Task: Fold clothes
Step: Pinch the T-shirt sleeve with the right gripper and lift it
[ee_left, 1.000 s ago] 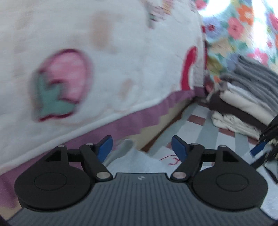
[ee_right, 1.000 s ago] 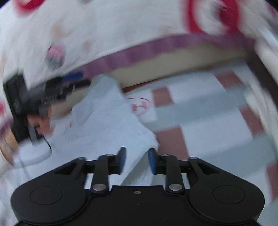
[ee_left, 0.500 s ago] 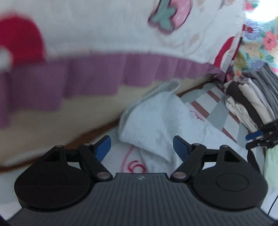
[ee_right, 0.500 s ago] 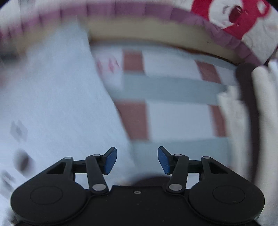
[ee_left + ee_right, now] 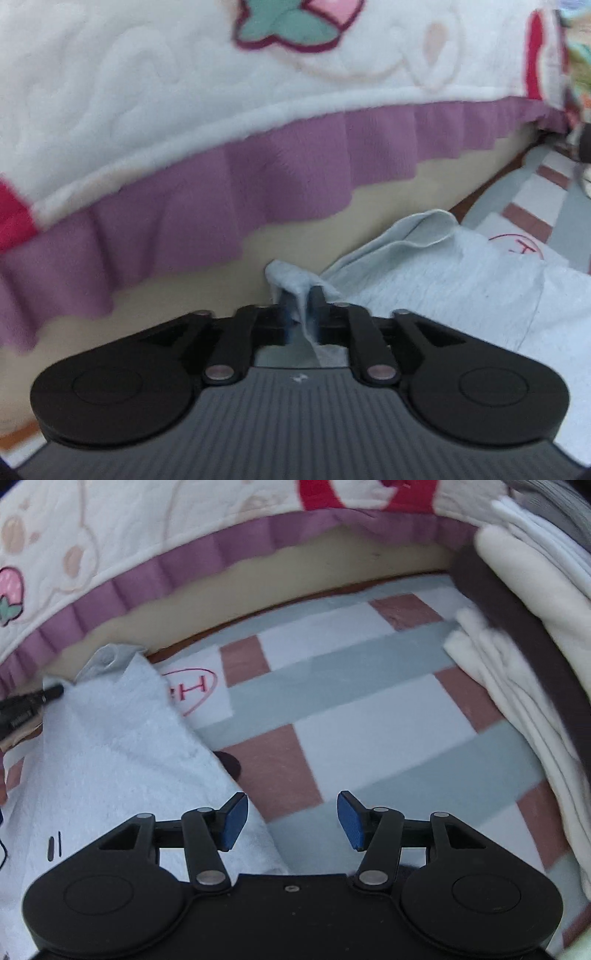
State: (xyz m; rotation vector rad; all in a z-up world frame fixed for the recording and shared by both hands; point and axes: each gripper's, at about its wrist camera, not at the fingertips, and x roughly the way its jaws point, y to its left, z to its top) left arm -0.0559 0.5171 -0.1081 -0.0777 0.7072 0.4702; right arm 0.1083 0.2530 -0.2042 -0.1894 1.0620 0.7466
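A pale blue garment (image 5: 443, 280) lies crumpled on the checked mat (image 5: 369, 716) by the bed. My left gripper (image 5: 299, 295) points down at its near corner; its jaws are closing and a fold of the cloth is pinched between the pads. In the right wrist view the same garment (image 5: 122, 738) fills the left side, and the left gripper (image 5: 51, 693) shows at its far corner. My right gripper (image 5: 291, 812) hovers over the garment's right edge, its jaws opening with nothing between them. The left blue pad (image 5: 234, 821) hangs over the cloth.
A white bedspread (image 5: 184, 110) with a purple frill (image 5: 295, 173) hangs over the beige bed side behind the garment. A stack of folded clothes (image 5: 517, 635) stands on the mat at the right. Red circled marks (image 5: 192, 690) are drawn on the mat.
My left gripper sank and tilted down onto the garment's corner, and its jaws went from wide apart to pinching the cloth. The right gripper's jaws spread wider, and it shifted over the garment's right edge.
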